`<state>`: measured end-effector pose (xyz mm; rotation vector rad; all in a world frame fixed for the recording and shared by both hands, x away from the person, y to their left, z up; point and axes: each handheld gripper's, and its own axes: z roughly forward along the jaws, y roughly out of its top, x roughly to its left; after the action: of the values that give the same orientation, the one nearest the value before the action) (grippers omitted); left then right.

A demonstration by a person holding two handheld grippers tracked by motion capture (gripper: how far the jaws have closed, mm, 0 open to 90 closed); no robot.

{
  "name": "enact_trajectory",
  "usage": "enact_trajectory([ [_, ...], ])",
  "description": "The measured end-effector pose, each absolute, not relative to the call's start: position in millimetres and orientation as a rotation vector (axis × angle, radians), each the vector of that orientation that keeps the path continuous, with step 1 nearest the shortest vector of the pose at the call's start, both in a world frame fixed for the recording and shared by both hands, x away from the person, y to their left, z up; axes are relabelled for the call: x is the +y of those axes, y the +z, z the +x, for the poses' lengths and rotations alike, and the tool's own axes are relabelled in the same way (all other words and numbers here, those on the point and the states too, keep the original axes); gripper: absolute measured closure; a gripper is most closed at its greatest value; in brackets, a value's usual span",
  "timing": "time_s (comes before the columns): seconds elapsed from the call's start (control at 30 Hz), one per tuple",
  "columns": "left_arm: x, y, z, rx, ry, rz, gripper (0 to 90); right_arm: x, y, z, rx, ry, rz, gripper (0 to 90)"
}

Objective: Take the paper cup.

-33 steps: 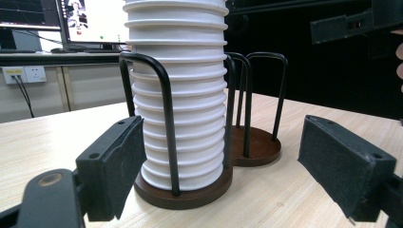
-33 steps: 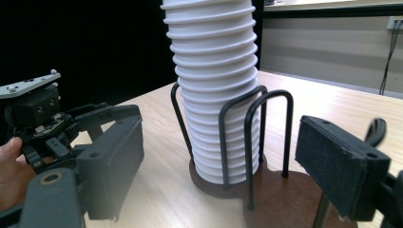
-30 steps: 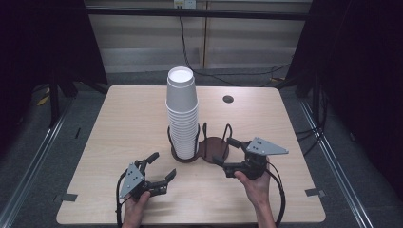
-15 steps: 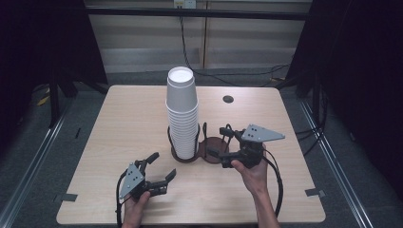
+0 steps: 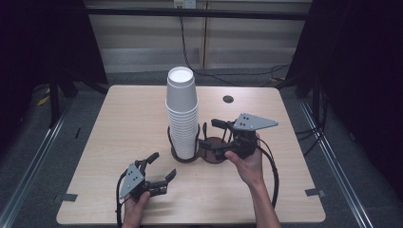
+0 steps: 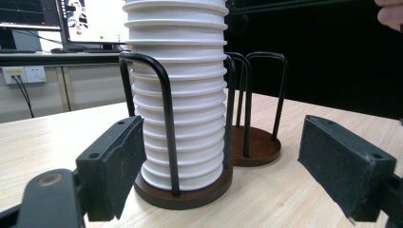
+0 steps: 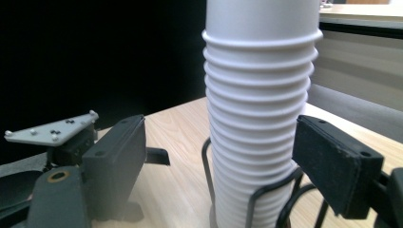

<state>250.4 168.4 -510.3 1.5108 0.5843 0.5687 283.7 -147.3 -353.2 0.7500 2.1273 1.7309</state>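
R gripper [image 5: 215, 133] jaws apart, empty, raised since earlier frame, now beside cup stack [image 5: 182, 111] | L gripper [image 5: 159, 167] jaws apart, empty, unmoved near table [image 5: 119, 118] front | stack white, ribbed, upright in holder [image 5: 190, 154] mid-table | L gripper view: holder's second bay bare

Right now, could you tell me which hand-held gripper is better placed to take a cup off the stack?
Probably the right hand-held gripper: open, raised beside the cup stack.
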Motion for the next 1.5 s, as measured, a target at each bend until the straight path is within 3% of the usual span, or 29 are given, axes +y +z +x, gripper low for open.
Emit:
enact_trajectory([
  [1.5, 168.5, -510.3, 250.4, 0.584, 0.569, 1.511, 15.8, -100.5, -267.4, 366.4, 2.254, 1.614, 0.7, 13.4],
])
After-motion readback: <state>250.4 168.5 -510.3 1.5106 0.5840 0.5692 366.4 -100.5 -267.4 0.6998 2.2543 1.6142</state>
